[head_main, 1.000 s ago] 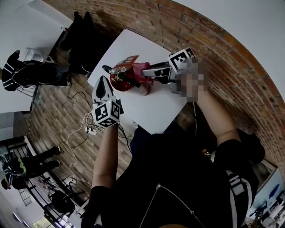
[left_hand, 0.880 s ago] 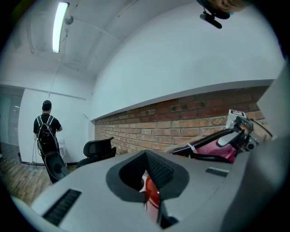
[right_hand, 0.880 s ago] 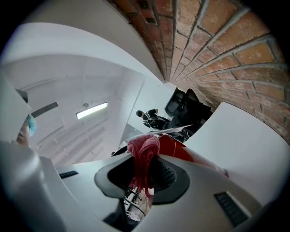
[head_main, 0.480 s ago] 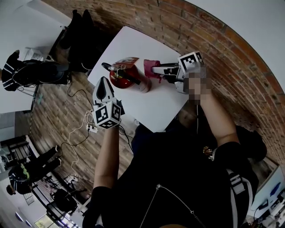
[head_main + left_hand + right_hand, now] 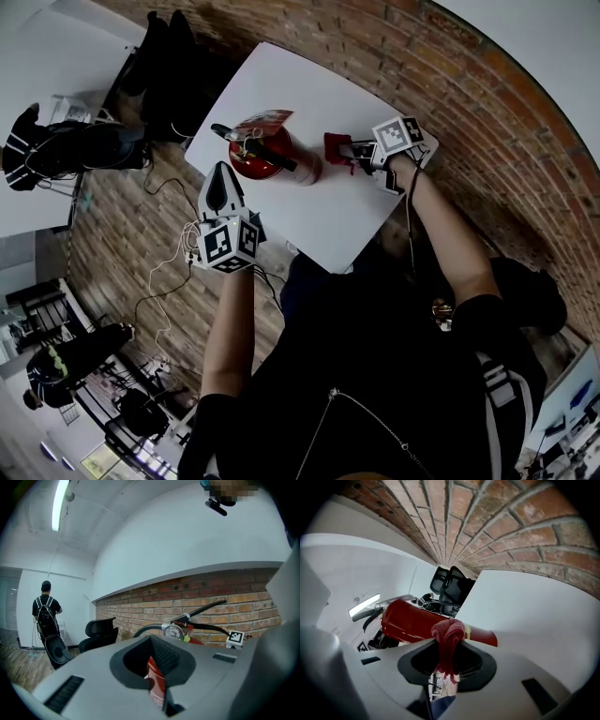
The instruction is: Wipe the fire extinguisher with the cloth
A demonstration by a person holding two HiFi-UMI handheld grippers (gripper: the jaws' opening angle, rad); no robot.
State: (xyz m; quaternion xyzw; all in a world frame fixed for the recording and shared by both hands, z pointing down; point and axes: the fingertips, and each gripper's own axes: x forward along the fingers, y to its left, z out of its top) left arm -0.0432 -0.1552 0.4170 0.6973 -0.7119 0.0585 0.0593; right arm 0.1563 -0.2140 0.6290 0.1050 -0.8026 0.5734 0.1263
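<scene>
A red fire extinguisher (image 5: pixel 272 161) stands on the white table (image 5: pixel 314 220), its black handle and hose toward the left edge. My right gripper (image 5: pixel 349 150) is shut on a bunched red cloth (image 5: pixel 336 148), held just right of the extinguisher and apart from it. In the right gripper view the cloth (image 5: pixel 449 637) hangs between the jaws of the right gripper (image 5: pixel 449 644), with the extinguisher (image 5: pixel 410 623) close behind. My left gripper (image 5: pixel 218 178) hovers at the table's left edge beside the cylinder, jaws shut. In the left gripper view the extinguisher (image 5: pixel 157 684) shows past the left gripper (image 5: pixel 154 665).
A brick wall (image 5: pixel 487 141) runs behind the table. Black office chairs (image 5: pixel 173 66) stand at the far end. Cables (image 5: pixel 173 267) lie on the brick floor to the left. A person with a backpack (image 5: pixel 46 613) stands far off, beside a black chair (image 5: pixel 101 632).
My right gripper has drawn the cloth rightward, off the extinguisher's side, leaving a gap between them. The left gripper has stayed about where it was.
</scene>
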